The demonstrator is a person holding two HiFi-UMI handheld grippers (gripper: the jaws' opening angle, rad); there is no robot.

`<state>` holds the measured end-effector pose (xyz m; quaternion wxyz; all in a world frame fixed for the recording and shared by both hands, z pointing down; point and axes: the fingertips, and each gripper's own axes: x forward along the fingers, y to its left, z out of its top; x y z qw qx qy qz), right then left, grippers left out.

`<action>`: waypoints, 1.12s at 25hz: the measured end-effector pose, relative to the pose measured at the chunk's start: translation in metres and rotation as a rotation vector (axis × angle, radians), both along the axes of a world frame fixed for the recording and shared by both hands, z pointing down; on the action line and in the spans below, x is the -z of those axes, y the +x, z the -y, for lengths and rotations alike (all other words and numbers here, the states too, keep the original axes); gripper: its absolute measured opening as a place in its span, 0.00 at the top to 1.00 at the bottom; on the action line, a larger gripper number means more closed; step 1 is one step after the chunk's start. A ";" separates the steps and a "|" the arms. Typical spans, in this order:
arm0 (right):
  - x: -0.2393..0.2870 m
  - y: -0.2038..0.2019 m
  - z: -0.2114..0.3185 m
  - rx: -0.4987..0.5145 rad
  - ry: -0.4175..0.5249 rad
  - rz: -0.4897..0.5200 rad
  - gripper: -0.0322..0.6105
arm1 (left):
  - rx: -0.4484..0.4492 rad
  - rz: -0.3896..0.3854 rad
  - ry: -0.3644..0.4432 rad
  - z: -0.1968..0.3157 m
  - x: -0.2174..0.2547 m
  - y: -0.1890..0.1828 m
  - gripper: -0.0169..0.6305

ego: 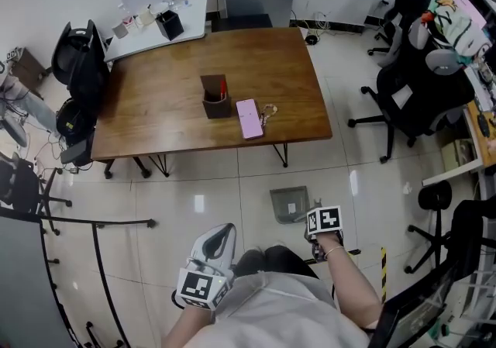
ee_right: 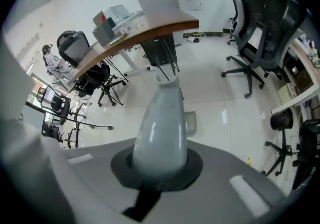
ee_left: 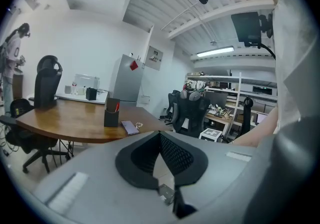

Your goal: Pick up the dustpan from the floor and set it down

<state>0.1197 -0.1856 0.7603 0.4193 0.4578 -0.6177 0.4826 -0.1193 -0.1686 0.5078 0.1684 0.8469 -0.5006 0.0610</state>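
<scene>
A: Is the dustpan [ego: 289, 203] lifted yet?
B: No. It is seen flat on the floor, just off the table [ego: 155, 118]'s near edge. Farther from the table, the right gripper [ee_right: 167, 83] is held with jaws pressed together on nothing, the left gripper [ego: 225, 230] likewise. Every step is judged outstanding.

Floor [ego: 194, 184]: pale glossy tiles with light patches reflected in them. A grey dustpan [ego: 290, 204] lies flat on the tiles, near the bench's front edge and clear of its legs. Black office chairs [ego: 403, 98] stand on the floor at right.

Bench [ego: 155, 118]: brown wood top on thin dark legs. Mid-top there is a dark pen holder [ego: 216, 96], upright (something red inside). A pink phone [ego: 249, 118] lies flat just beside it, with small keys [ego: 269, 112] at the phone's right edge.
</scene>
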 end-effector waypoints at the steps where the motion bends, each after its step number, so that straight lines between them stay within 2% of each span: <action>1: 0.020 -0.002 -0.006 0.013 0.015 -0.002 0.94 | -0.004 0.000 0.006 -0.005 0.013 -0.002 0.96; 4: 0.077 -0.006 -0.023 0.058 0.074 0.007 0.95 | -0.014 -0.007 0.035 -0.015 0.052 -0.003 0.96; 7: 0.107 -0.010 -0.043 0.069 0.098 0.056 0.95 | 0.000 -0.008 0.063 -0.026 0.066 -0.005 0.96; 13: 0.137 0.004 -0.113 0.101 0.158 0.123 0.95 | 0.044 -0.002 0.102 -0.082 0.073 0.011 0.96; 21: 0.188 0.014 -0.185 0.224 0.283 0.203 0.95 | 0.083 0.014 0.096 -0.181 0.069 0.052 0.96; 25: 0.188 0.025 -0.203 0.216 0.295 0.197 0.95 | 0.080 0.009 0.092 -0.213 0.067 0.063 0.96; 28: 0.191 0.032 -0.212 0.195 0.302 0.195 0.95 | 0.074 -0.023 0.110 -0.220 0.079 0.066 0.96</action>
